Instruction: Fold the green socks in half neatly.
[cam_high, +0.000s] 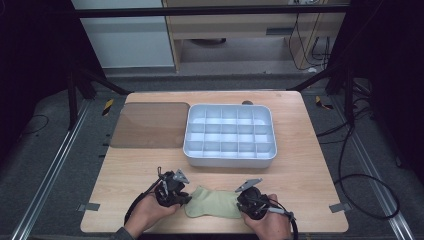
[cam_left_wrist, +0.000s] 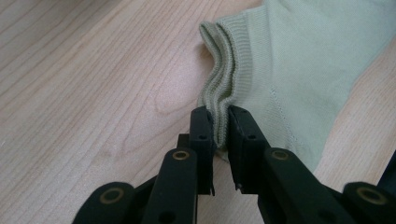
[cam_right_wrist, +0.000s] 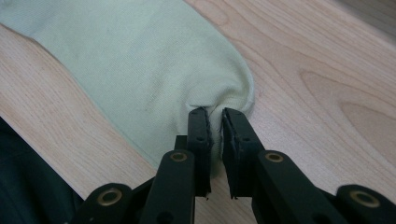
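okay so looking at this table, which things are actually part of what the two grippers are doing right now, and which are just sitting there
In use:
- pale green knitted sock
- left gripper, shut on the sock's ribbed cuff
- right gripper, shut on the sock's rounded toe end

Lying about:
- white plastic compartment tray
- brown translucent flat lid

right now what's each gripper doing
left gripper: shut on the ribbed cuff of the pale green knit sock
right gripper: shut on the sock's toe end
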